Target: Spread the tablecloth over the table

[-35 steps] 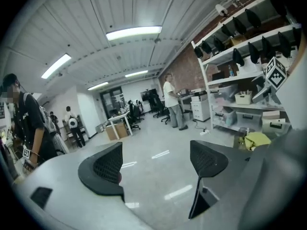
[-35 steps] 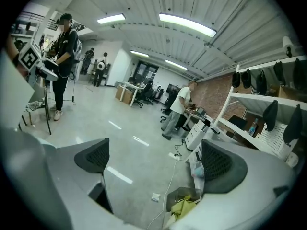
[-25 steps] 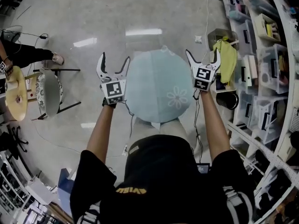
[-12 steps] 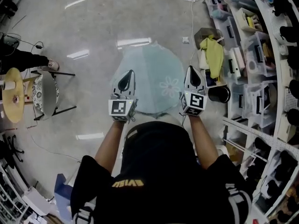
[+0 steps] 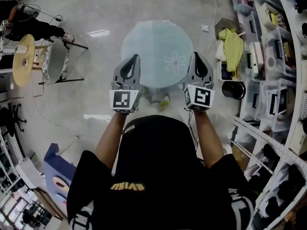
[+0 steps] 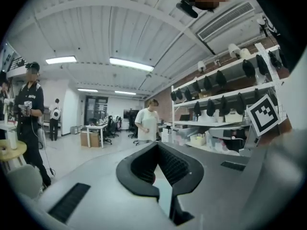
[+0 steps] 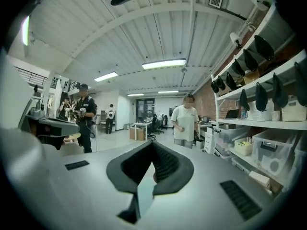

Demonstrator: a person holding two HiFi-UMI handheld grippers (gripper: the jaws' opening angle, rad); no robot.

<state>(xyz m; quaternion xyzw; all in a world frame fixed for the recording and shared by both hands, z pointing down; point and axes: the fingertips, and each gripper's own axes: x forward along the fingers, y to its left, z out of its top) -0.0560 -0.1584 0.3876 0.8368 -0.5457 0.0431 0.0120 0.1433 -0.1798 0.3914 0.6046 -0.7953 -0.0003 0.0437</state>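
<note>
Pale-blue tablecloth (image 5: 154, 41), its white flower print facing up, lies flat over the round table (image 5: 158, 98) and hangs evenly round the rim, with no corner lifted that can be seen from above. A second ago both grippers stood at the cloth's near edge with their jaws wide apart. Now the left gripper (image 5: 135, 57) and the right gripper (image 5: 196, 54) have drawn back toward the person and risen clear of the cloth, pointing level across the room. Each pair of jaws is pressed together with nothing caught between them, as both gripper views confirm. With the cloth let go and the hands withdrawn, the spreading looks finished; at most a small straightening remains.
</note>
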